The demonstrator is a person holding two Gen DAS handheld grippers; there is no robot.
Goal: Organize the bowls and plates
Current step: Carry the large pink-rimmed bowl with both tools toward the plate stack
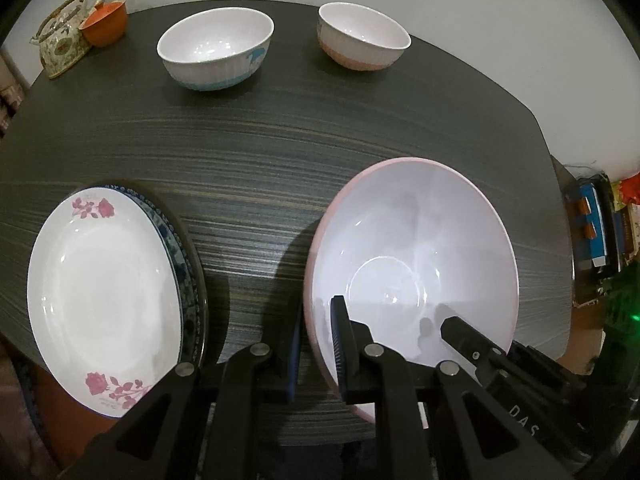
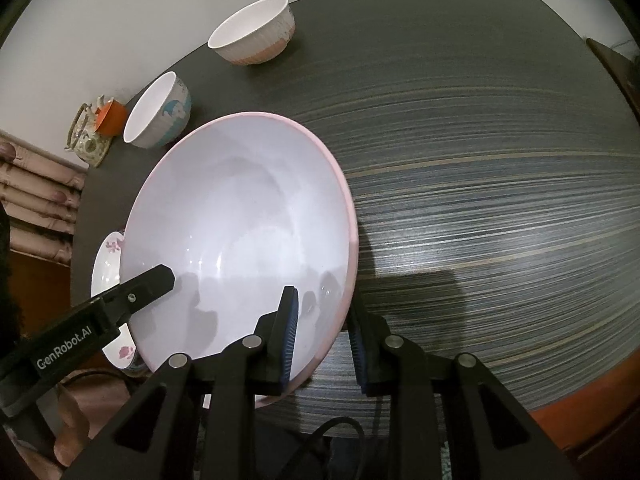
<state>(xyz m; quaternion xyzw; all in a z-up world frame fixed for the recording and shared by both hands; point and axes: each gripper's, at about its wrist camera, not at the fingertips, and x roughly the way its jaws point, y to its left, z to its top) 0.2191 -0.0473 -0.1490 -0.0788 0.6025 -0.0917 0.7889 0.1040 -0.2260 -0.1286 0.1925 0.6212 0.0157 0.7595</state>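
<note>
While two black two-finger grippers clamp its rim, left gripper at seven o'clock and right gripper at five, one large pink-rimmed white bowl sits at the near table edge. Two small ribbed white bowls, blue-banded and pink-banded, stand at twelve. Two stacked plates, the rose-patterned white plate uppermost, lie at nine. Beyond the dark striped wooden table, a floral teapot and orange cup meet a white wall.

- A large pink-rimmed white bowl is sitting on the dark striped wooden table, right of a rose-printed white plate stacked on a blue-patterned plate.
- Two smaller ribbed white bowls, one blue-based, one pink-based, are standing behind, side by side.
- A floral ceramic teapot and an orange cup are sitting far left.
</note>
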